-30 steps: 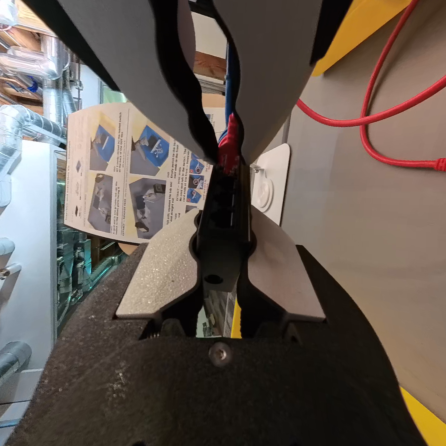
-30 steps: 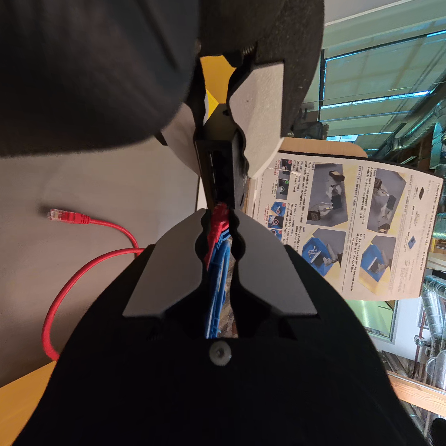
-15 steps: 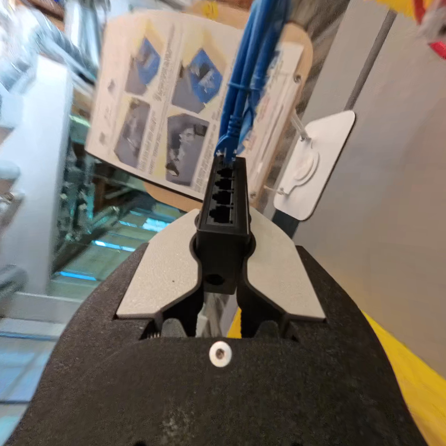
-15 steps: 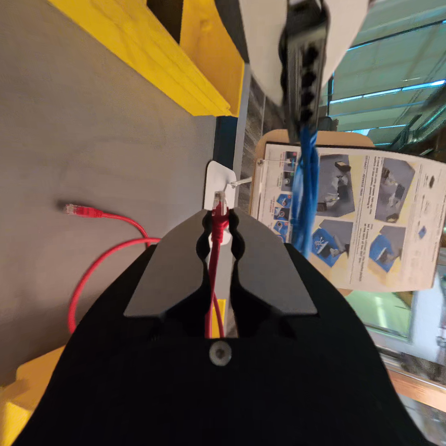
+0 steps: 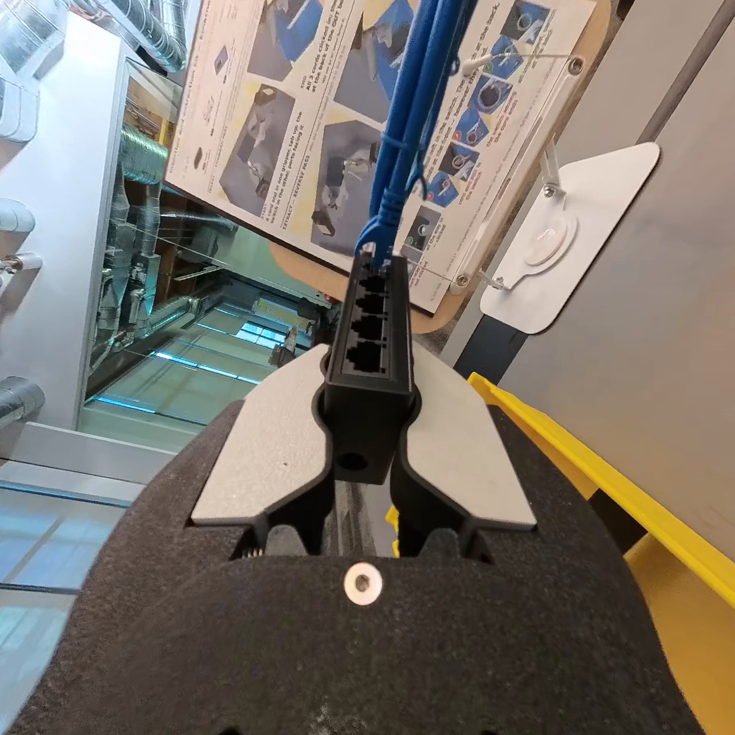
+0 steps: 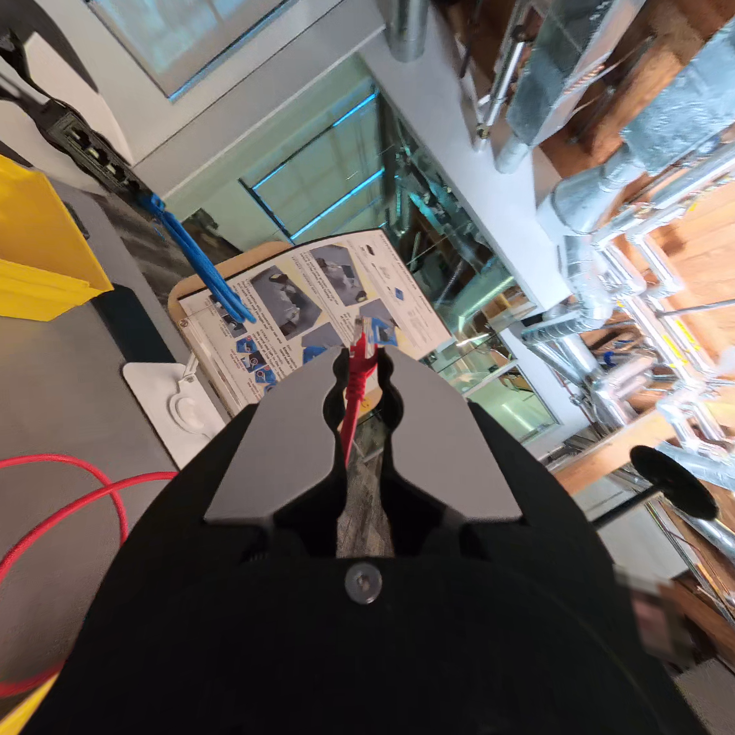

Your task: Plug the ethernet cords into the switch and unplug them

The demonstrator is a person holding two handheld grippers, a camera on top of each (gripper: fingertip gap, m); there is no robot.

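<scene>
Switch, a small black box with a row of square ports along its upper face, is sitting clamped between the grey fingers of the left gripper, which is clenching its near end and holding it up off the grey table. Three near ports are showing dark and empty; at the far end a blue ethernet cord is sitting plugged in, its bundled strands running up out of the picture. In the right wrist view the same switch is appearing at the upper left, blurred, with the blue cord trailing away from it.

The right gripper is closing its fingers on the red ethernet cord just behind the plug. The clear connector is sticking out past the fingertips into open air, well apart from the switch, and the cord's slack is looping across the table at the left.

An instruction sheet on a wooden board is standing behind both cords, beside a white plate stuck to the table. A yellow bin is lying near the table edge.

The switch's underside is hiding behind the left fingers. How many blue plugs are seated is hard to make out. The red plug's latch tab is too blurred to judge.
</scene>
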